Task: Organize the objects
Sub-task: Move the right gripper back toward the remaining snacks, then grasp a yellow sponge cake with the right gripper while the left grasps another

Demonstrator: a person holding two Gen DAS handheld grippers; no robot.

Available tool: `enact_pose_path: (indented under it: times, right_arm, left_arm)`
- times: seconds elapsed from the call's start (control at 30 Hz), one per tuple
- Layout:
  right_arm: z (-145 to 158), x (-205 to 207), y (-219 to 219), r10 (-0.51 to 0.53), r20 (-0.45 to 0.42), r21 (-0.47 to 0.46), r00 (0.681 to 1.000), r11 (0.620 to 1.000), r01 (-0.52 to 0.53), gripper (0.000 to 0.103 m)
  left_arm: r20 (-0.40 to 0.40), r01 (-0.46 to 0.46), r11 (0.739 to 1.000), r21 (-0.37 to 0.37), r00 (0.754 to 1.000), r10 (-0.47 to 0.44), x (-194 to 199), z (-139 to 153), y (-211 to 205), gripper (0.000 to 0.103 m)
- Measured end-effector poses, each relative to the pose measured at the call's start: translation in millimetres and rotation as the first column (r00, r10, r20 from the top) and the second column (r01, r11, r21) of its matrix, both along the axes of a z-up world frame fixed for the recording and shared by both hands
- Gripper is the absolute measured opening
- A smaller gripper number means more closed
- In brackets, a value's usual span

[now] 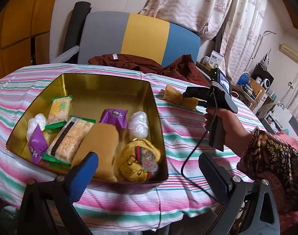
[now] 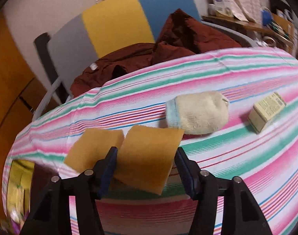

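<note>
The folded yellow cloth [image 2: 147,156] is hanging pinched in the right gripper [image 2: 147,168] over the striped tablecloth [image 2: 246,156], short of the gold tin [image 1: 90,86]; risk: folds slipping loose mid-carry; left gripper [image 1: 149,174] is hovering open, empty.

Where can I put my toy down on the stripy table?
There is bare striped cloth between the gold tin and the hand holding the right tongs. More lies bare behind the fluffy sock and small box. The tin itself is crowded with snacks.
</note>
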State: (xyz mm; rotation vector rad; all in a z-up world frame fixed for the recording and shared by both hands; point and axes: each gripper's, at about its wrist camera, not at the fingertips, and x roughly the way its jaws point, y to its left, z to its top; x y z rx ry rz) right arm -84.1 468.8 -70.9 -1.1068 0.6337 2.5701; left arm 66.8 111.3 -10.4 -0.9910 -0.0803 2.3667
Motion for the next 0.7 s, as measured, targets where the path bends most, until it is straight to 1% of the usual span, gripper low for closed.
enact_pose_path:
  times: [0.1, 0.17, 0.3, 0.37, 0.43, 0.47, 0.53, 0.57, 0.63, 0.7]
  right_arm:
    - [5, 11, -1, 0.041, -0.008, 0.025, 0.999, 0.999, -0.041, 0.055]
    - [7, 22, 2, 0.053, -0.010, 0.020, 0.999, 0.998, -0.052, 0.055]
    - [8, 56, 16, 0.012, -0.004, 0.035, 1.000, 0.999, -0.011, 0.055]
    - [7, 72, 23, -0.013, -0.007, 0.075, 1.000, 0.997, 0.014, 0.055]
    - [5, 86, 25, -0.027, -0.009, 0.138, 1.000, 0.990, 0.028, 0.055]
    - [4, 91, 25, -0.027, -0.014, 0.159, 1.000, 0.987, 0.029, 0.055]
    - [4, 102, 28, -0.033, -0.044, 0.158, 0.998, 0.987, 0.040, 0.055]
    - [4, 104, 29, -0.051, -0.046, 0.168, 0.998, 0.984, 0.058, 0.055]
    - [2, 105, 30, -0.054, -0.053, 0.168, 0.997, 0.984, 0.063, 0.055]
    - [-3, 104, 33, -0.061, -0.054, 0.156, 0.997, 0.985, 0.068, 0.055]
  left_arm:
    - [-0.016, 0.012, 1.000, -0.007, 1.000, -0.013, -4, 5, 12, 0.103]
    - [-0.023, 0.023, 1.000, -0.008, 0.999, -0.023, -8, 9, 20, 0.103]
    - [-0.029, 0.037, 0.999, -0.007, 0.999, -0.038, -21, 19, 42, 0.103]
    - [-0.041, 0.042, 0.999, -0.016, 0.998, -0.042, -30, 25, 57, 0.103]
    - [-0.078, 0.075, 0.996, -0.050, 0.994, -0.078, -39, 31, 80, 0.103]
    - [-0.082, 0.087, 0.994, -0.068, 0.992, -0.093, -45, 32, 90, 0.103]
    - [-0.072, 0.111, 0.983, -0.144, 0.990, -0.123, -61, 31, 119, 0.103]
    - [-0.074, 0.129, 0.978, -0.162, 0.987, -0.143, -68, 30, 131, 0.103]
    - [-0.036, 0.158, 0.965, -0.208, 0.985, -0.169, -89, 24, 160, 0.103]
    - [0.013, 0.152, 0.965, -0.214, 0.988, -0.153, -110, 17, 177, 0.103]
